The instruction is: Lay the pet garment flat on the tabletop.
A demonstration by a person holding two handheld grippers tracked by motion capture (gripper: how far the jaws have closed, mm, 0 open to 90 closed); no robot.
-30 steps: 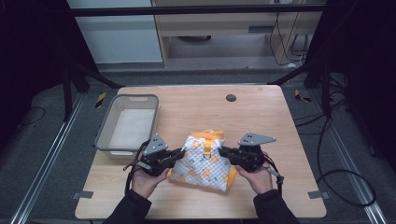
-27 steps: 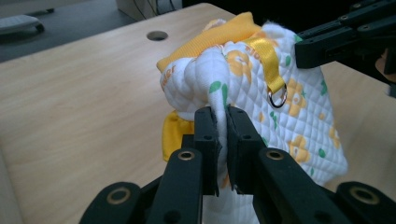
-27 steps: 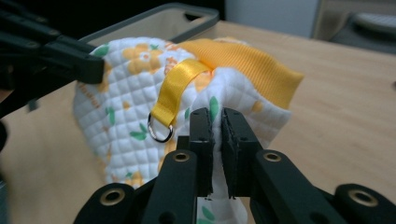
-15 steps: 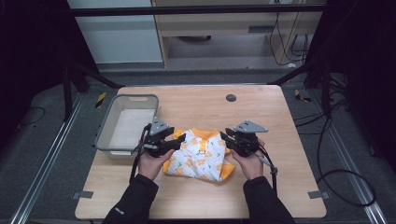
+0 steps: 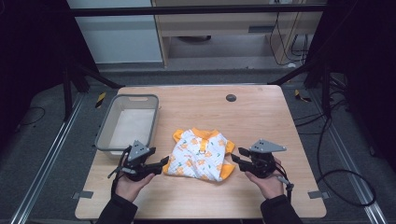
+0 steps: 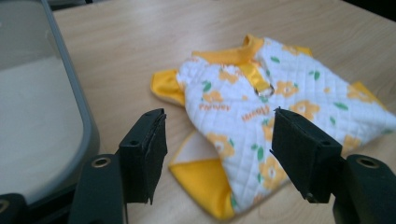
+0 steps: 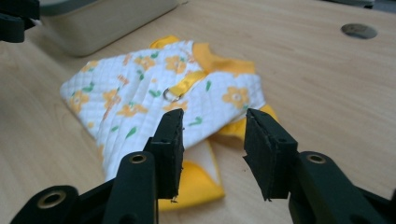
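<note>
The left hand-held gripper (image 5: pixel 156 165) sits low over the counter at the near left, its two black jaws spread apart with nothing between them; in the left gripper view the gap frames the near edge of a small quilted white garment printed with orange flowers and trimmed in yellow (image 6: pixel 275 107). The right hand-held gripper (image 5: pixel 238 157) mirrors it on the other side, jaws likewise parted and empty, pointing at the garment's right edge. Each tool lies just beside the cloth without touching it, one to either flank, which reads as a pose for working both sides of the piece at once, either smoothing or picking it up.

The garment lies flat near the middle of the pale wooden counter (image 5: pixel 261 112), collar turned away from the person, a yellow strap with a small metal ring (image 7: pixel 170 94) on its upper face. A yellow lining flap pokes out from under the near hem, so the layers are not squarely stacked.

To the left stands a grey rectangular plastic bin (image 5: pixel 105 135), empty as far as can be seen, its near corner close to the left gripper. That rim is the one thing likely to crowd a sideways move of the left hand. A small dark round grommet (image 5: pixel 230 98) sits in the counter farther back, well apart from everything.
</note>
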